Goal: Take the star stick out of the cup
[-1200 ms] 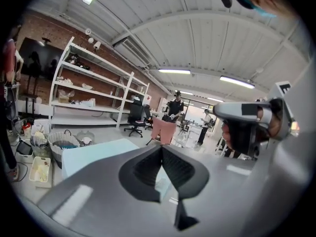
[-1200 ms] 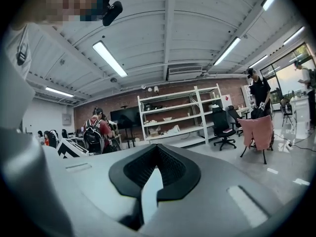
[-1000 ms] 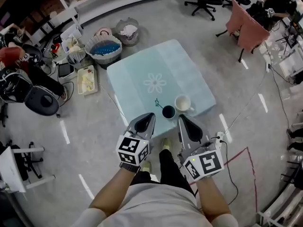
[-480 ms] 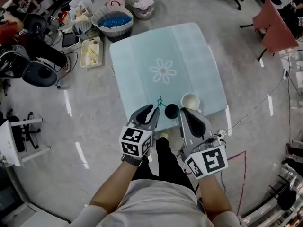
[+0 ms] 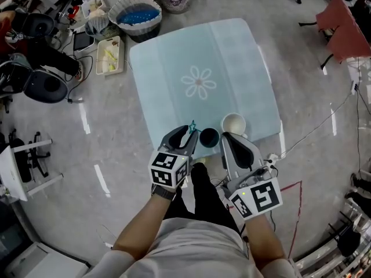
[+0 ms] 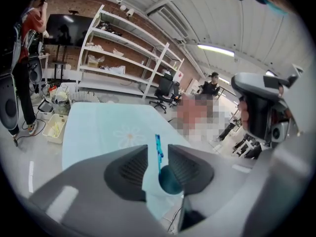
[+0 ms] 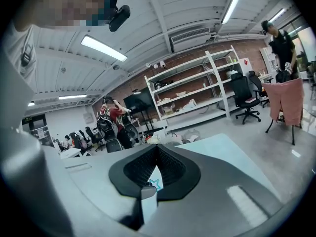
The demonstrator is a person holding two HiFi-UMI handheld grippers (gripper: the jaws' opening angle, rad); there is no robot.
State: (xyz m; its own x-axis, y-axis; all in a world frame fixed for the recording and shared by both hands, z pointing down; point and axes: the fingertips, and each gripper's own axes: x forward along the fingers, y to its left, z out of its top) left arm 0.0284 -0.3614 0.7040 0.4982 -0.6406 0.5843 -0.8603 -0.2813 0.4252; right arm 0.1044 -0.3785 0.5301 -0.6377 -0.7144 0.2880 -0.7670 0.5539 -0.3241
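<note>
I'm judging the thin blue star-topped stick [image 6: 158, 151] light and stiff, best pinched mid-shaft at the dark round cup's [image 5: 208, 136] 10 o'clock; left gripper [image 6: 157, 157] jaws are straddling it slightly apart, not clamped, while right gripper [image 7: 156, 152] jaws are sitting closed, empty.

Table [image 5: 174, 57]: pale blue cloth cover, matt, faint check weave. Dark cup [image 5: 208, 136]: glossy. White cup [image 5: 233, 123]: smooth. Star stick [image 5: 192, 126]: teal, plastic-looking. Left gripper [image 6: 157, 149] fingers [image 6: 89, 181]: matt grey plastic; pads [image 6: 131, 168] black, ribbed. Floor [image 5: 104, 132]: polished grey, reflective.

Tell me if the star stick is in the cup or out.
In. The star stick rises from the dark cup, between the left gripper's parted jaws.
</note>
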